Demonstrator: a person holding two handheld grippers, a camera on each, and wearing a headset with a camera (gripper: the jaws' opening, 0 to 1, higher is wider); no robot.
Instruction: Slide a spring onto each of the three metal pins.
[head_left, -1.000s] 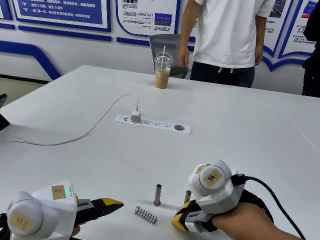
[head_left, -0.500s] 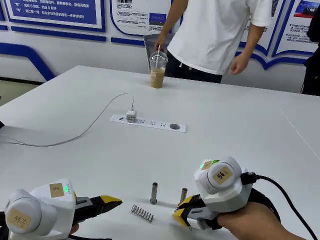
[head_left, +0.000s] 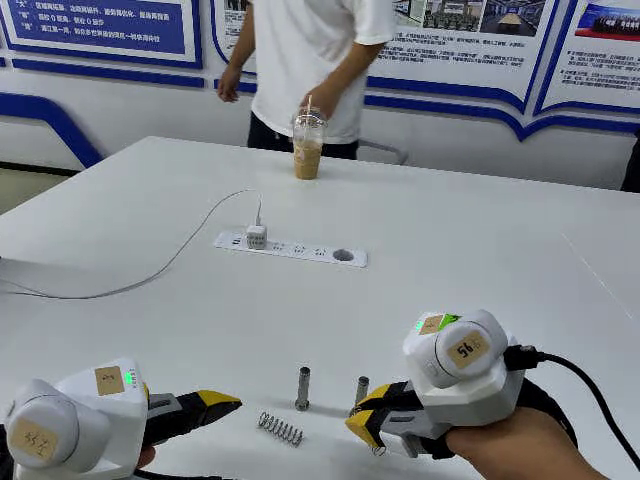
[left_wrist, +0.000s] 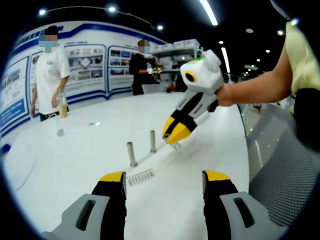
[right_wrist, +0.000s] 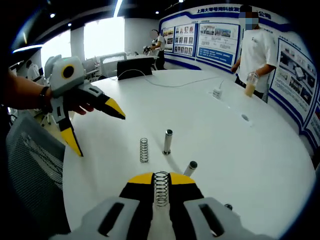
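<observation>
white table (head_left: 450, 240) | grey metal pin (head_left: 302, 388) upright, second grey metal pin (head_left: 362, 389) just right of it | loose coiled wire spring (head_left: 280, 429) lying front-left of both | white power strip (head_left: 290, 249) behind, mid-table | clear plastic cup (head_left: 307, 146) near far edge

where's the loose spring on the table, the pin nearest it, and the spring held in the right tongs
loose spring (head_left: 280, 429): head view, middle of its coils.
nearest pin (head_left: 302, 388): head view, middle of its upright shaft.
held spring (right_wrist: 160, 189): right gripper view, middle of its visible coils.
</observation>
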